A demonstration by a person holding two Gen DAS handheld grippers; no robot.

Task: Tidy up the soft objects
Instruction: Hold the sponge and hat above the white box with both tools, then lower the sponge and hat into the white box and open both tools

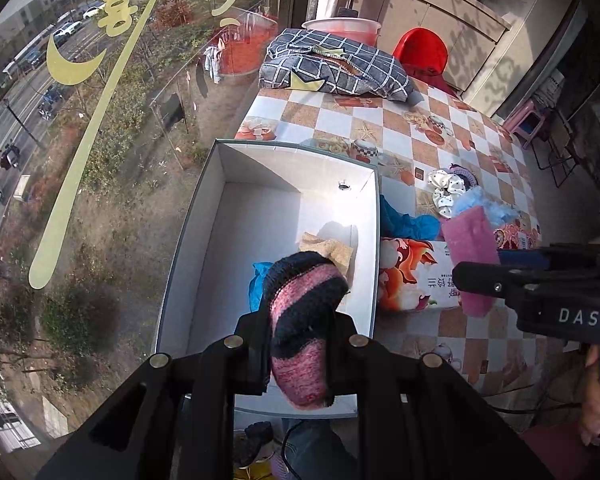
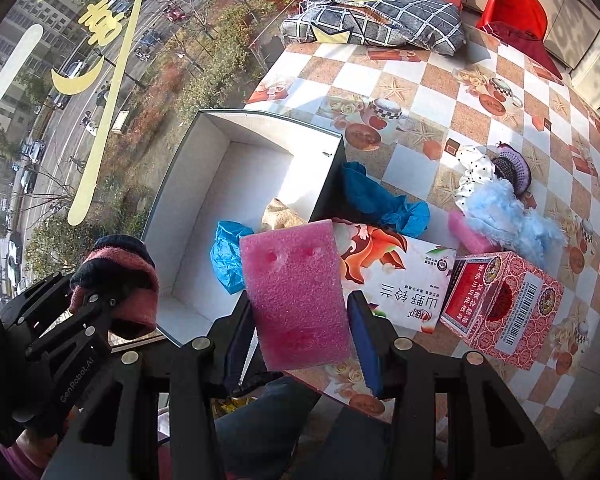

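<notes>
My left gripper (image 1: 300, 344) is shut on a pink and dark striped knitted sock (image 1: 300, 320), held above the near end of the white open box (image 1: 204, 232). That sock (image 2: 116, 284) and the left gripper (image 2: 100, 304) also show at the left of the right wrist view. My right gripper (image 2: 300, 332) is shut on a pink foam block (image 2: 296, 300), just right of the white box (image 2: 180, 200), over a flowered carton (image 2: 396, 276). Inside the box lie a blue cloth (image 2: 228, 256) and a tan cloth (image 2: 280, 212). The right gripper (image 1: 476, 280) with the foam block (image 1: 472, 256) shows at the right of the left wrist view.
On the checked tablecloth (image 2: 440, 92) right of the box lie a blue cloth (image 2: 384, 200), a fluffy light blue piece (image 2: 508, 216), a dotted white scrunchie (image 2: 476, 168), a purple knitted piece (image 2: 516, 168) and a red patterned carton (image 2: 504, 304). A grey checked pillow (image 2: 380, 16) lies at the far end. A window runs along the left.
</notes>
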